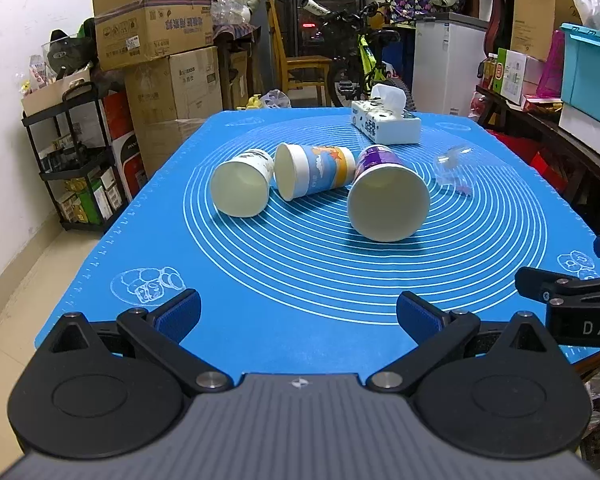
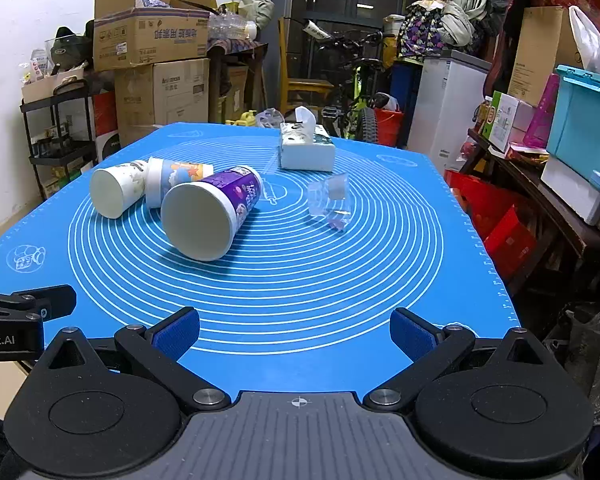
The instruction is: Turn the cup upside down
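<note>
Three paper cups lie on their sides on the blue mat (image 1: 260, 280), mouths toward me. The purple cup (image 1: 386, 196) is nearest, the blue-and-orange cup (image 1: 314, 170) lies in the middle, the white cup (image 1: 244, 186) is at the left. In the right wrist view they are the purple cup (image 2: 212, 210), the blue cup (image 2: 176, 180) and the white cup (image 2: 118, 188). My left gripper (image 1: 298, 314) is open and empty at the mat's near edge. My right gripper (image 2: 296, 332) is open and empty, to the right of the left one.
A white tissue box (image 1: 386, 120) stands at the far side of the mat (image 2: 300, 280), also seen in the right wrist view (image 2: 306, 148). A small clear plastic piece (image 2: 332, 200) lies right of the cups. Boxes, shelves and a bicycle surround the table.
</note>
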